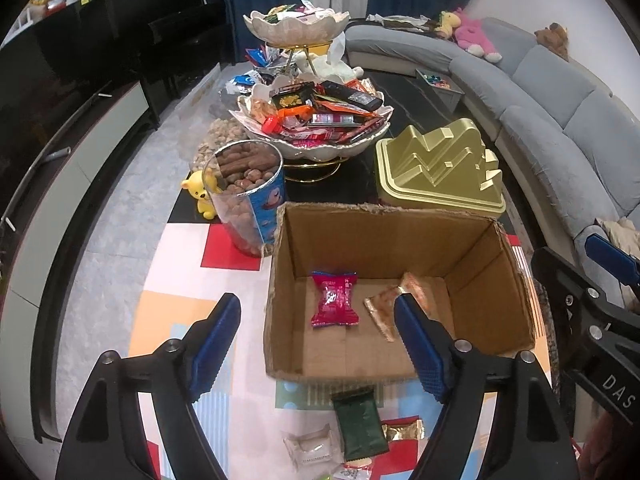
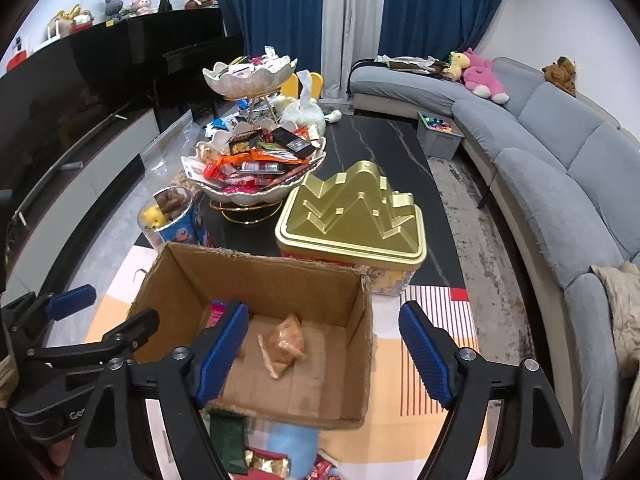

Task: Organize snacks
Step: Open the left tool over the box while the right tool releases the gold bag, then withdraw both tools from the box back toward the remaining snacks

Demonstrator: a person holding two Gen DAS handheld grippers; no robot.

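Cardboard dominates our left wrist view: the open box (image 1: 400,292) sits on a patchwork mat (image 1: 180,280) over a dark table, grey sofa (image 1: 560,112) curving along the right, blue curtains far back. Inside the box lie a pink snack packet (image 1: 334,298) and an orange packet (image 1: 394,304). Our left gripper (image 1: 318,340) hangs with jaws spread, nothing between them. A green packet (image 1: 360,424) lies near, outside the box. "DAS" reads on the right gripper's body.

Over to the right wrist view: right gripper (image 2: 322,354) also gaping and empty above the box's right edge. Gold tin (image 2: 352,216) just beyond, tiered snack stand (image 2: 256,160) further left. Bare mat to the right.
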